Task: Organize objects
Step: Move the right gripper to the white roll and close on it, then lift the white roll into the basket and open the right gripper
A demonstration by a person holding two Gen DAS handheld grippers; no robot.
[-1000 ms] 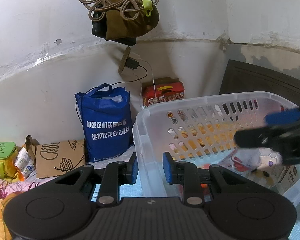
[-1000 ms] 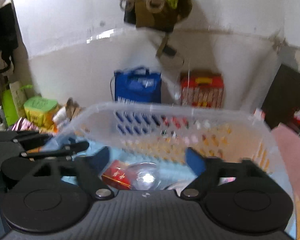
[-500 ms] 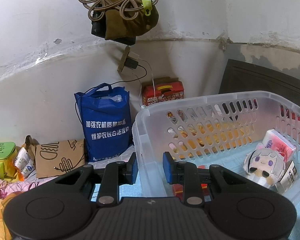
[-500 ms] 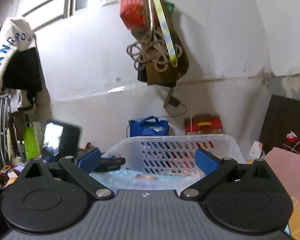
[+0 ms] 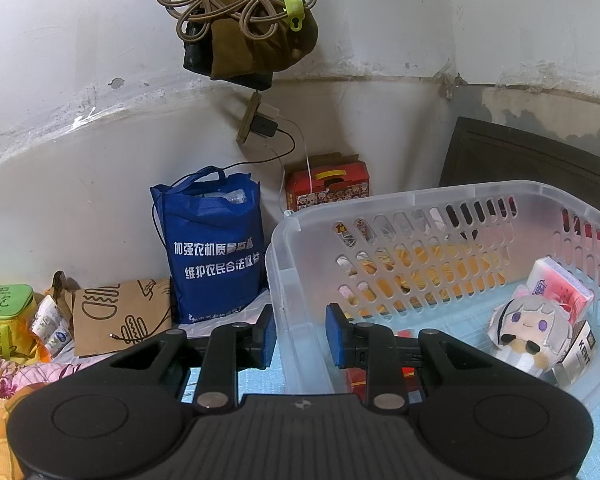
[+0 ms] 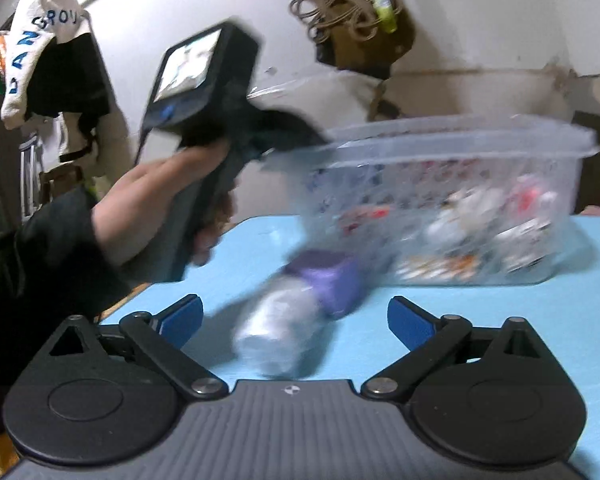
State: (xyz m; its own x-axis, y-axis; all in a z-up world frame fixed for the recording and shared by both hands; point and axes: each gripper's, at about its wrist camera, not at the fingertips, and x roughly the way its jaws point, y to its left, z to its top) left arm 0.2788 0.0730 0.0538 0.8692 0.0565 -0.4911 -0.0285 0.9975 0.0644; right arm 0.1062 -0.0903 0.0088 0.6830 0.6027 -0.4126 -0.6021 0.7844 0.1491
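Bottle [image 6: 296, 320], white body with purple cap, blurred, lies on its side on the blue table [image 6: 480, 328], cap end pointing far toward the basket [image 6: 452, 200]. It sits just ahead of the right gripper [image 6: 296, 316], roughly centred between the jaws, pads not touching it. Jaws wide apart but closing a little, bottle between them.

Step in hand, my read: reach for the bottle to pick it up. Next move calls for pushing in so the pads flank the body, then clamping, then a lift over the basket rim.

Left gripper [image 5: 300, 336] clamped on the basket's near-left wall [image 5: 288, 280], steadying it. Plush doll [image 5: 528, 328] and boxes already inside, far right.
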